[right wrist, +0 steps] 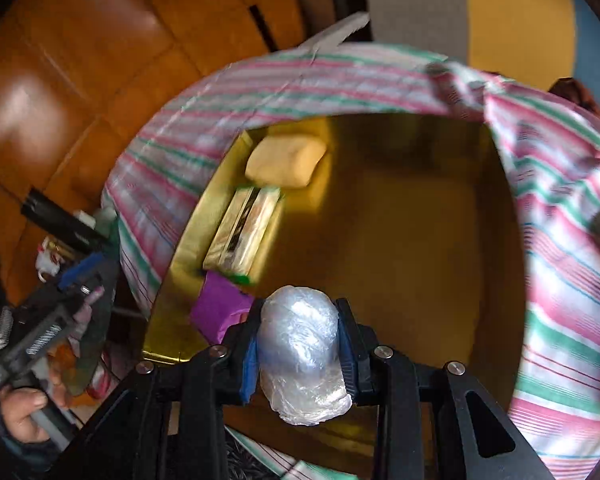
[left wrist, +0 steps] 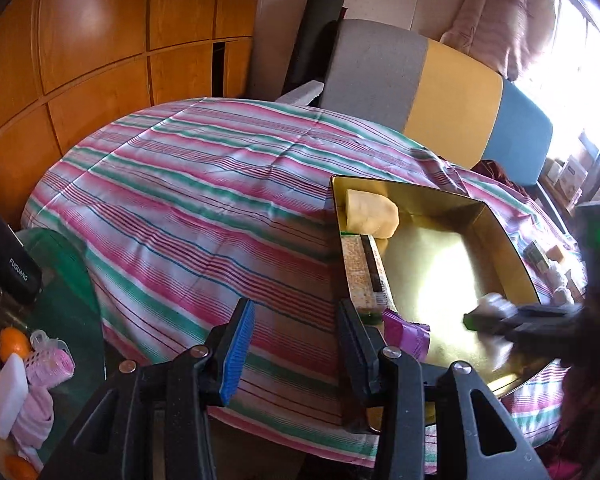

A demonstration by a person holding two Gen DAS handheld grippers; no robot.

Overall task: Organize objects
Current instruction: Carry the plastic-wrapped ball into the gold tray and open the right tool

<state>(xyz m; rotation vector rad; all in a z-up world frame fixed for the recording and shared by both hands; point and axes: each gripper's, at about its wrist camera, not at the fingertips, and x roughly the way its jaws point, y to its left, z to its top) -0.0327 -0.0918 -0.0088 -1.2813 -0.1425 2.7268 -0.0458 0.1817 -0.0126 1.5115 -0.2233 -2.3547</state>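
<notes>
Wrapped bundle (right wrist: pixel 302 350): clear plastic film over a pale lump, clamped between the fingers of the right gripper (right wrist: pixel 300 344), held above the near end of the gold tray (right wrist: pixel 172 276). Gold tray: rectangular, shiny, set on the striped cloth (left wrist: pixel 188 208); along its left wall sit a pale yellow block (left wrist: pixel 370 214) at the far end, a long speckled bar (left wrist: pixel 364 272) next, and a purple packet (left wrist: pixel 406 334) at the near corner; the rest of the floor is bare. Left gripper (left wrist: pixel 296 344): jaws apart with nothing between them, poised over the cloth just left of the tray's near corner; the hand (right wrist: pixel 28 408) holding it shows in the right wrist view. Side table, left: oranges (left wrist: pixel 14 344), white block (left wrist: pixel 8 394), pink items (left wrist: pixel 50 364).
</notes>
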